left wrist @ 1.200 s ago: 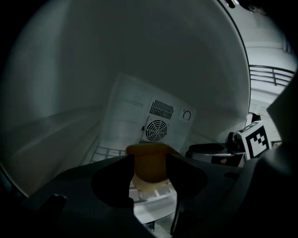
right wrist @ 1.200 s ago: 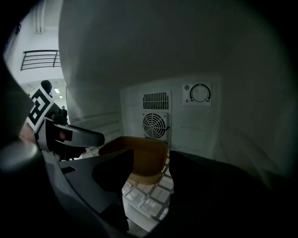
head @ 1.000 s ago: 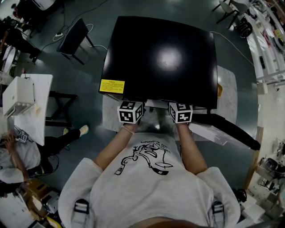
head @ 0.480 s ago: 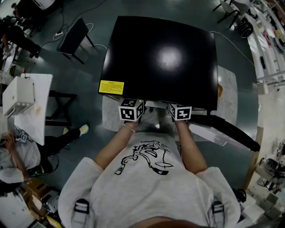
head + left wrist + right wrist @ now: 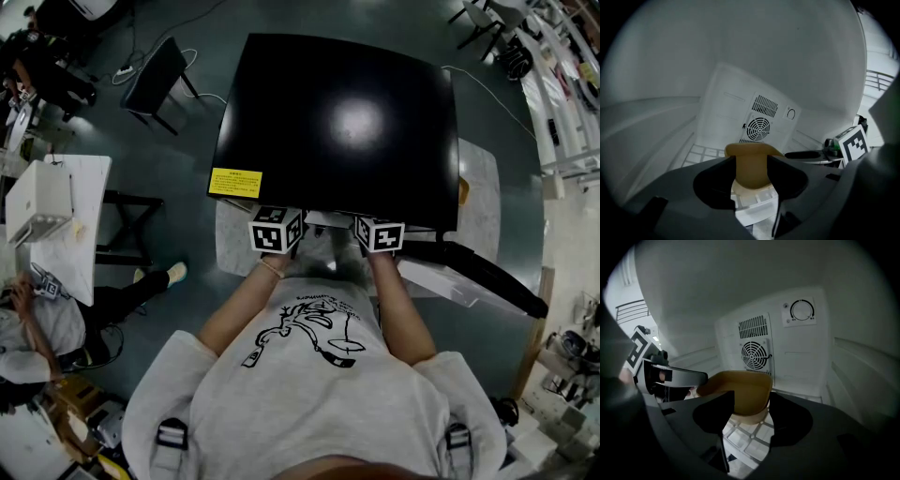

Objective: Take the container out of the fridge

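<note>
Tan container [image 5: 749, 151] fills the half-open jaws of the left gripper [image 5: 751, 164] and the right gripper [image 5: 751, 404], each clamping a rim; shelf [image 5: 749, 437] lies below.

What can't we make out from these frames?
- Left gripper view: the left tongs flank the container. Their own bulk covers its base, so contact isn't clear.
- Right gripper view: same for the right tongs.
- Head view: the fridge top hides its inside, the container and both tongs' tips.
</note>
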Demonstrator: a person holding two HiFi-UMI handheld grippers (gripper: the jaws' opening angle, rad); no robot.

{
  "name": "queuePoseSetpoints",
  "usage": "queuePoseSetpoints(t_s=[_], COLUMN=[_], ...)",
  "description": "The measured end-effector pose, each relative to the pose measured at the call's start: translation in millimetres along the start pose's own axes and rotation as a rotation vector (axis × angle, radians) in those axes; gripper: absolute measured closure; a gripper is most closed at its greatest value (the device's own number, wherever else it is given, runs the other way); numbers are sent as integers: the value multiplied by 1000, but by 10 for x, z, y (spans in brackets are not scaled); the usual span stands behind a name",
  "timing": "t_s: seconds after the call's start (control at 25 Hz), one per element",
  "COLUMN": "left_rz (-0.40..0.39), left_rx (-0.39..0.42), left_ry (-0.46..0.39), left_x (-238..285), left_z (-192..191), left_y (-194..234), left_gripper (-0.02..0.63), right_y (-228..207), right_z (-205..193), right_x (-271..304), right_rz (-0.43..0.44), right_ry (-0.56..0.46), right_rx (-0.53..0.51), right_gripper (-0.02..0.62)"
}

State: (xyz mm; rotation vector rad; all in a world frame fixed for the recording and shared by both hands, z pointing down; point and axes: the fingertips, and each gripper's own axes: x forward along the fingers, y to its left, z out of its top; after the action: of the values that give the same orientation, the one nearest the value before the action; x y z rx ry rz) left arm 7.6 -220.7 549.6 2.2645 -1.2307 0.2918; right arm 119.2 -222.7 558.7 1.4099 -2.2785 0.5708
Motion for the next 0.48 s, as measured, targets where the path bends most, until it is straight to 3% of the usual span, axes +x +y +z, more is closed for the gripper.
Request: queuePoseSetpoints(t_s=[0.48], left_rz=[-19], left_rx=[12], left_ry=[10], left_x=[-7], left_z=[-32], left_y=[-77], left_gripper=[391], right_y=[27], right_z=[-47], right_x=[-3], right_rz=[-4], right_ry=[6], right_rx=[-10], right_gripper=[360])
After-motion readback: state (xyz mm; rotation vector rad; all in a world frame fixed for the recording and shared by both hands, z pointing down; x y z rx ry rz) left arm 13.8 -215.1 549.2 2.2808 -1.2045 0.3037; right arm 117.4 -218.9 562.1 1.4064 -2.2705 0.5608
